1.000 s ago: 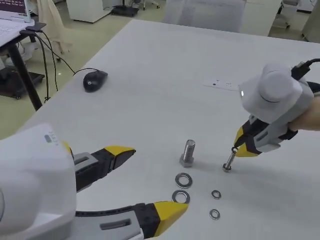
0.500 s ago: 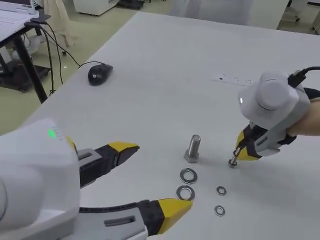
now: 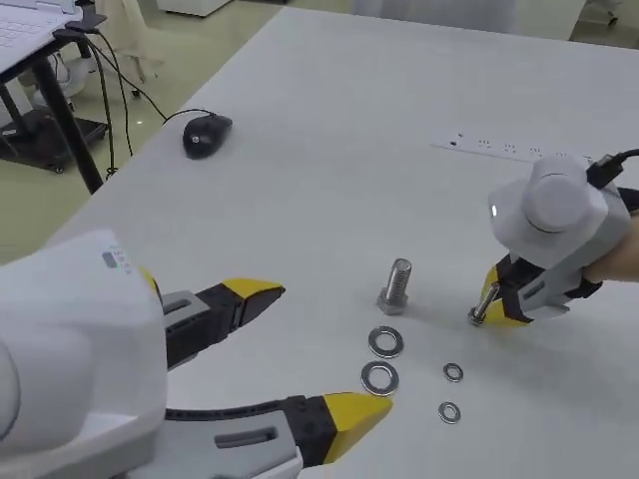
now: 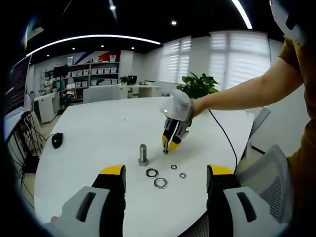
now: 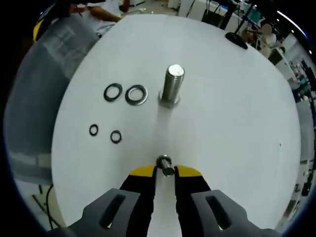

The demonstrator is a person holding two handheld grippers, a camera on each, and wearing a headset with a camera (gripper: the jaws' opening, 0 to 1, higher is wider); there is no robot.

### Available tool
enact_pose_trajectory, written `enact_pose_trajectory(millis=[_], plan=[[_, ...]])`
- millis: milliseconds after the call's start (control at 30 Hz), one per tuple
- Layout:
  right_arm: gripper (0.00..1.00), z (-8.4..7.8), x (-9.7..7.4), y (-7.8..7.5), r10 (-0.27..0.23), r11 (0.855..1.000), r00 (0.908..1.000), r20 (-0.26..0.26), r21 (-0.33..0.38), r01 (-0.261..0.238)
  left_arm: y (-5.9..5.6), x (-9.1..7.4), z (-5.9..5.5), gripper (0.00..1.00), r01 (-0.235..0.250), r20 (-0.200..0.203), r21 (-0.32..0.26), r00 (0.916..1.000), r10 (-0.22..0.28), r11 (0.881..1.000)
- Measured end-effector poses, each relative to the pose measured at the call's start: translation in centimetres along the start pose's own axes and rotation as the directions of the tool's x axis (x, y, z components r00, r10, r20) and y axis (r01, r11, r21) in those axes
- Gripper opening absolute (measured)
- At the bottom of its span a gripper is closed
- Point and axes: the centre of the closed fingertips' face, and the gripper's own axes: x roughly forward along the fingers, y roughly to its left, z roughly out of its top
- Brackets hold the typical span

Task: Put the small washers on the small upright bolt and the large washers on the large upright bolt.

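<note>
**Bench stock, nearest item first: washers loose, small bolt in the right gripper**

1. Left gripper (image 3: 305, 354): nearest the person, low and to the left in the head view. Jaws wide apart and holding nothing, yellow tips pointing toward the washers. In the left gripper view (image 4: 166, 173) the parts lie well ahead of the two tips.
2. Nearer large washer (image 3: 379, 378): flat on the white table (image 3: 319, 180), just beyond the left gripper's lower tip.
3. Farther large washer (image 3: 385, 342): flat, just beside the first; whether the two touch cannot be told. Neither is on a bolt.
4. Nearer small washer (image 3: 449, 411) and farther small washer (image 3: 453, 372): flat, near each other but apart, to the right of the large pair and loose on the table.
5. Large bolt (image 3: 396, 287): upright on its head, thread up and bare, just beyond the large washers.
6. Small bolt (image 3: 480, 310): right of the large bolt, head down at the table surface, shank leaning a little and carrying no washer.
7. Right gripper (image 3: 493, 304): jaws closed on the small bolt's shank. The right gripper view (image 5: 165, 171) shows the bolt end pinched between the yellow tips.
8. Mouse (image 3: 207, 135): black, far left, well apart from the parts.
9. Power strip (image 3: 509, 150): white, lying flat at the far right.
</note>
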Motion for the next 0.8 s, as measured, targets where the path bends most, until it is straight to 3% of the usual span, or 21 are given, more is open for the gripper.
enact_pose_trajectory(millis=[367,633,800], plan=[[0.16,-0.6,-2.1,1.0,-0.024,0.999,0.9997,0.007,0.026,0.023,-0.6,-0.2,0.6,0.66,0.006,0.006,0.028,1.0,-0.006,1.0],[0.15,0.0,-3.3,3.4,-0.033,0.999,0.9993,0.017,0.029,0.033,-1.1,-0.9,0.8,0.66,0.008,0.017,0.052,0.9998,-0.009,0.999],[0.15,0.9,-3.8,5.1,-0.026,0.999,0.9984,0.05,0.045,0.024,-1.2,-1.3,0.8,0.66,0.007,0.02,0.062,0.9998,-0.008,0.998]])
